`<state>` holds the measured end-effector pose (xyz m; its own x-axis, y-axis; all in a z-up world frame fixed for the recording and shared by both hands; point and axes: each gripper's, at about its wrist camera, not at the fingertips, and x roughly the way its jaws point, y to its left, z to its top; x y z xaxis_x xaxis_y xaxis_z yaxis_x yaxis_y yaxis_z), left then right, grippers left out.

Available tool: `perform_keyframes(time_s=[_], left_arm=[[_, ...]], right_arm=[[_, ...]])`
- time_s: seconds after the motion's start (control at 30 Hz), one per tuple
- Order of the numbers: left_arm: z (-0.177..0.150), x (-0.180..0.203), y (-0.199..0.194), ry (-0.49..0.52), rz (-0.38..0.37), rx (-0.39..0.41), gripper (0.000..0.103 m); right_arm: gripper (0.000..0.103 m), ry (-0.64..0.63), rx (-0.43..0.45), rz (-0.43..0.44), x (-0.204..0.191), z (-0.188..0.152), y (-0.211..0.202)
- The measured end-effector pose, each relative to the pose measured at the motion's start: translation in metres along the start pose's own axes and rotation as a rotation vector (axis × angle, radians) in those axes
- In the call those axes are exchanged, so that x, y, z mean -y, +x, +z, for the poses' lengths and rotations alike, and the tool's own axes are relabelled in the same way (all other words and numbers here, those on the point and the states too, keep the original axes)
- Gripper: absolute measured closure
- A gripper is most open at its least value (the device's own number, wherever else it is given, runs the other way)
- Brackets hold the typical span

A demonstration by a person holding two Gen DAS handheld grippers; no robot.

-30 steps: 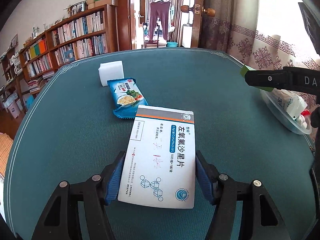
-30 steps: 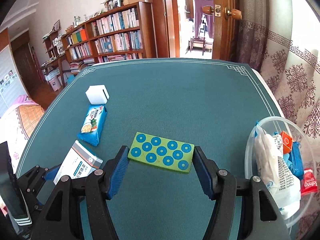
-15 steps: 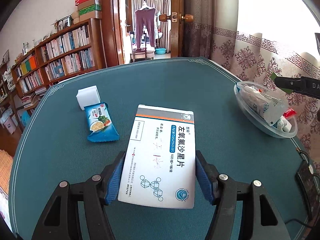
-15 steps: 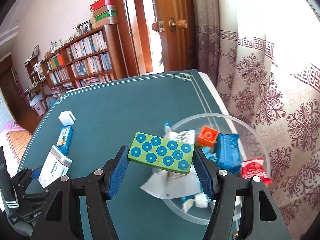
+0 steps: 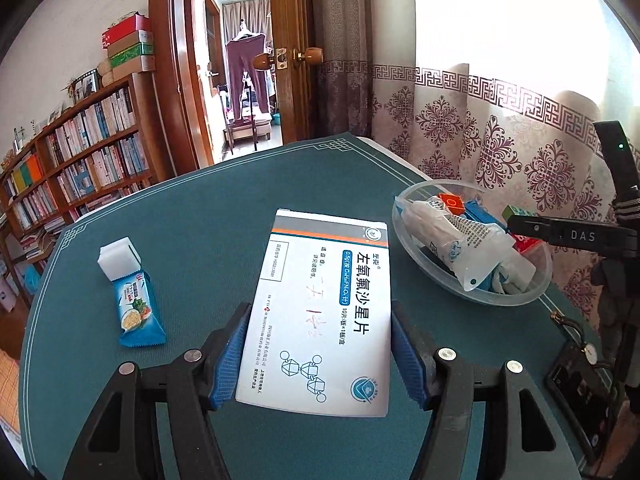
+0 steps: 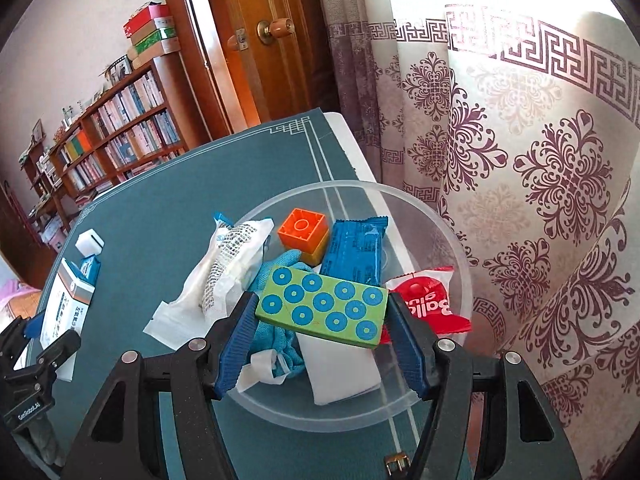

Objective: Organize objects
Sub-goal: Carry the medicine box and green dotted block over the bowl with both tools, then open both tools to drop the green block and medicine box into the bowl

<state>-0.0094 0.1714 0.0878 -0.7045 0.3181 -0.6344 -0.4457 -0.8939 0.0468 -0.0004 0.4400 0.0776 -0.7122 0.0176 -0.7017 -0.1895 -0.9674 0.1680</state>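
Both grippers have swung toward the clear bowl on the teal table. Left gripper grasps the white medicine box above the cloth; right gripper clamps the green dotted block over the bowl's contents.

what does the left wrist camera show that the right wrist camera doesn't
Only the left wrist view shows the phone near the table edge and the printed face of the medicine box. Only the right wrist view shows the red packet in the bowl and the green block's blue dots. Both show the snack bar and white cube.
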Motion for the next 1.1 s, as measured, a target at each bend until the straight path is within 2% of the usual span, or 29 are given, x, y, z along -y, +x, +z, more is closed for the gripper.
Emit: perform_keyframes(time_s=[0.17, 0.5, 0.8, 1.1], left_arm=[[0.019, 0.016, 0.004, 0.018, -0.032, 0.014, 0.034], [0.055, 0.059, 0.017, 0.078, -0.121, 0.034, 0.034], [0.077, 0.096, 0.045, 0.107, -0.234, -0.003, 0.034], [0.09, 0.127, 0.074, 0.139, -0.286, -0.039, 0.034]], right_arm=[[0.037, 0.023, -0.023, 0.018, 0.009, -0.003, 0.006], [0.037, 0.074, 0.002, 0.05, 0.026, -0.006, -0.004], [0.037, 0.091, 0.059, 0.016, 0.037, -0.007, -0.025], [0.037, 0.118, 0.057, 0.003, 0.05, -0.012, -0.026]])
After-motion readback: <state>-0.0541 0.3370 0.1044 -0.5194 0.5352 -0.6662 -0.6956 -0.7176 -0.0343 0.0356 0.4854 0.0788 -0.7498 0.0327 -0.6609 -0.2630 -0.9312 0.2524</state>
